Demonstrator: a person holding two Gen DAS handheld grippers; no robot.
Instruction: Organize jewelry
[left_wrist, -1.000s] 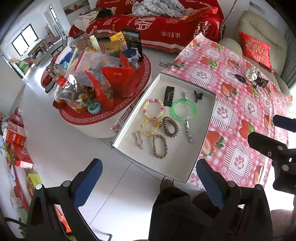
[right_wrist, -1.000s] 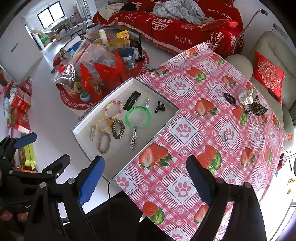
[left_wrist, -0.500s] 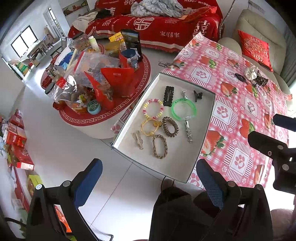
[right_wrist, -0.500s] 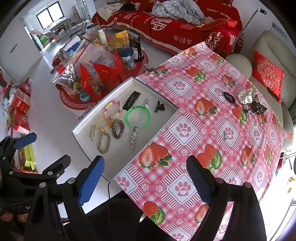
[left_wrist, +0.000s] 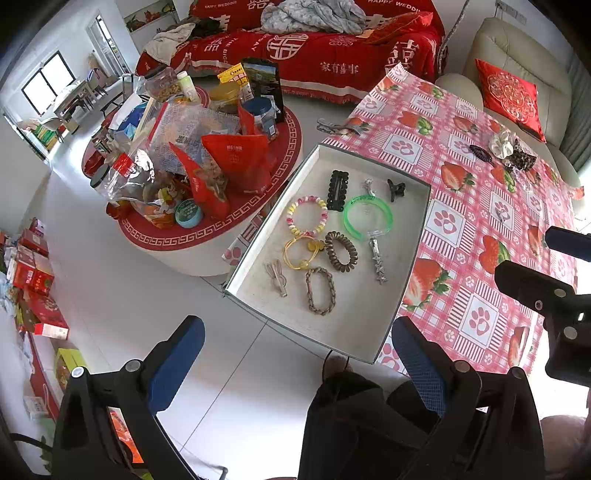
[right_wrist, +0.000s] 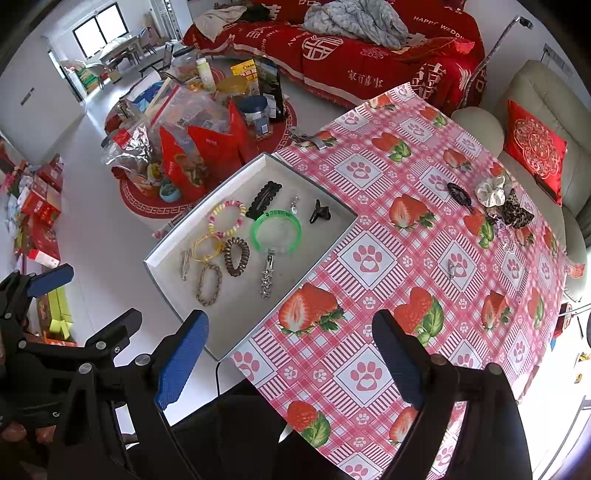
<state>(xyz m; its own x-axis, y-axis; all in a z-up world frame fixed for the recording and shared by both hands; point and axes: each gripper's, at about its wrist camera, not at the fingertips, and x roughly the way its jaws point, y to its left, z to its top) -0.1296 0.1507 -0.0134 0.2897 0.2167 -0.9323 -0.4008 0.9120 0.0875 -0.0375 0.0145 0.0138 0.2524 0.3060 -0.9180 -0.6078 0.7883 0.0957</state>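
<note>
A grey tray (left_wrist: 413, 254) (right_wrist: 334, 230) sits at the table's left edge and holds several pieces: a green bangle (left_wrist: 367, 218) (right_wrist: 276, 231), a pastel bead bracelet (left_wrist: 306, 216), a brown coil tie (right_wrist: 236, 256), a braided bracelet (left_wrist: 320, 291) and a star clip (right_wrist: 266, 278). Loose on the tablecloth lie a small silver clip (right_wrist: 451, 268), a black tie (right_wrist: 459, 194) and scrunchies (right_wrist: 491, 191). My left gripper (left_wrist: 295, 358) is open and empty, held high before the tray's near edge. My right gripper (right_wrist: 291, 354) is open and empty above the near table.
The table wears a pink strawberry and paw-print cloth (right_wrist: 406, 258). A low round table (left_wrist: 207, 162) heaped with snack bags stands left of it. A red-covered sofa (right_wrist: 351, 48) is behind and a beige armchair (right_wrist: 535, 122) with a red cushion at right.
</note>
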